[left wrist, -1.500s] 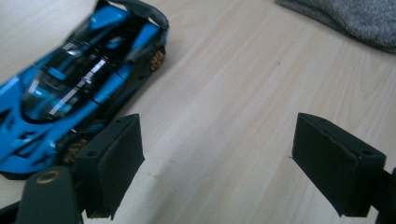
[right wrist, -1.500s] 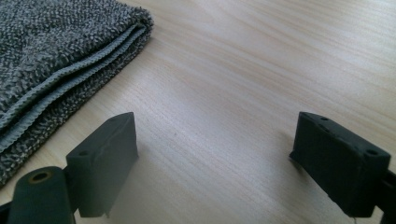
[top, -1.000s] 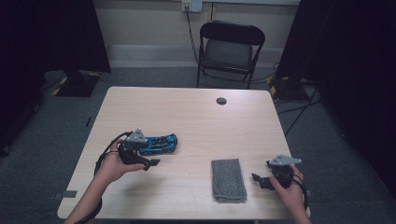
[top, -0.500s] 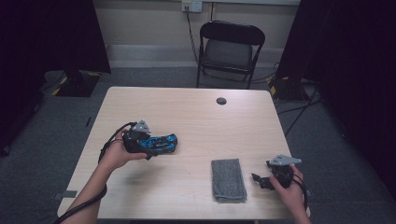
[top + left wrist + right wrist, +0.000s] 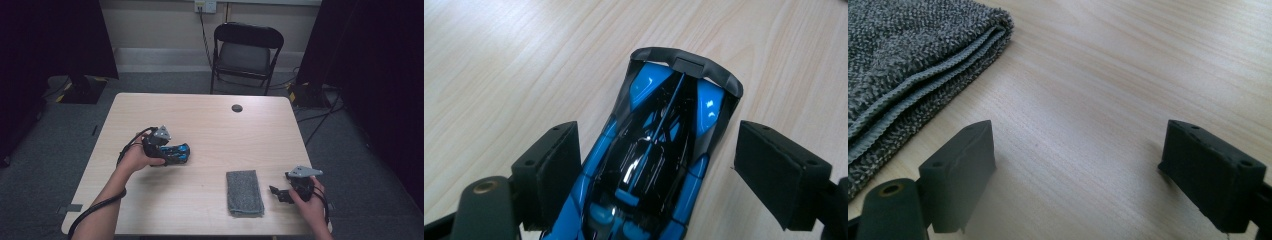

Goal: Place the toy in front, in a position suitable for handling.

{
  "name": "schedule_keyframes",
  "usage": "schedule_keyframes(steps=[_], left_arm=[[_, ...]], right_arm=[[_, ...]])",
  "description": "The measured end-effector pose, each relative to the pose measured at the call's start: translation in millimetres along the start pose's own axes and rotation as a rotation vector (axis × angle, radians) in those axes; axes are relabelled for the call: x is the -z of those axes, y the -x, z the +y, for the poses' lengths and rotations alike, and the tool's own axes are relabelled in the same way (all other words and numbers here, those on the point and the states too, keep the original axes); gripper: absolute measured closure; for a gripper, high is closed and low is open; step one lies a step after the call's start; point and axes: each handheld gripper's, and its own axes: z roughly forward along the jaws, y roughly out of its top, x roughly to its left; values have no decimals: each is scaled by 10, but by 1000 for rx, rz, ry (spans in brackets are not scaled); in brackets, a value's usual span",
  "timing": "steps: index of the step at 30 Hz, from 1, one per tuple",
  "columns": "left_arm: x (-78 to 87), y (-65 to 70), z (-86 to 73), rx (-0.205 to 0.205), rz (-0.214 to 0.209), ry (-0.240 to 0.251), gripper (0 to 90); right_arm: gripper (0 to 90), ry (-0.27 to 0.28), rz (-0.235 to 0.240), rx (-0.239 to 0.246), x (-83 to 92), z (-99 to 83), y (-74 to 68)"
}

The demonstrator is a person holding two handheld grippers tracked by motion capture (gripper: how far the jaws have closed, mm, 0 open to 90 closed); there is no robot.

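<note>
A blue and black toy car lies on the wooden table at its left half. My left gripper is over the car, open, its jaws standing either side of the car body without touching it. A folded grey towel lies near the front edge, right of centre. My right gripper rests low by the table just right of the towel, open, with bare wood between its jaws. The towel's folded edge shows at the left of the right gripper view.
A small dark round disc sits near the table's far edge. A black folding chair stands behind the table. Cables run on the grey carpet at the right.
My left gripper has moved right and forward onto the toy car, so that its jaws now straddle the body. The right gripper and the towel have stayed put.
</note>
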Motion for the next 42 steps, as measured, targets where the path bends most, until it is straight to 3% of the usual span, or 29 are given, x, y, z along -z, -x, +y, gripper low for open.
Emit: schedule_keyframes(steps=[6, 10, 13, 15, 17, 19, 26, 27, 29, 30, 33, 35, 38, 40, 42], left_arm=[[-95, -14, 43, -14, -17, -25, 181], [-156, -30, 86, -17, -27, -17, 173], [-214, -62, 113, -36, -56, -36, 167], [-236, -50, 117, -20, -65, -23, 165], [-245, -54, 135, -54, -71, -30, 154], [-265, -48, 137, -59, -83, -16, 160], [-309, -52, 70, -40, -109, 7, 154], [-342, -49, 45, -53, -93, -19, 153], [-355, -50, 36, -63, -95, -23, 150], [-378, -52, 24, -42, -98, -23, 144], [-388, -69, 22, -52, -101, -29, 139], [-407, -68, 21, -32, -106, -20, 136], [-414, -94, 30, -61, -113, -46, 130], [-429, -86, 25, -29, -118, -34, 129], [-436, -93, 22, -23, -124, -30, 128]], right_arm=[[130, 0, 0, 0, 0, 0, 0], [130, 0, 0, -1, 0, 0, -1], [130, 0, 0, 0, 0, 0, 0], [130, 0, 0, 0, 0, 0, 0], [130, 0, 0, 1, -1, 1, 1], [130, 0, 1, 2, -2, 2, 1], [130, 0, 3, 3, -4, 4, 1], [130, 1, 3, 6, -6, 5, 2], [130, 1, 3, 6, -7, 5, 2], [130, 1, 3, 6, -7, 6, 2], [130, 1, 3, 6, -7, 6, 2], [130, 1, 3, 6, -7, 5, 2], [130, 1, 3, 6, -7, 5, 2], [130, 1, 3, 6, -7, 5, 2], [130, 1, 3, 6, -7, 5, 2]])
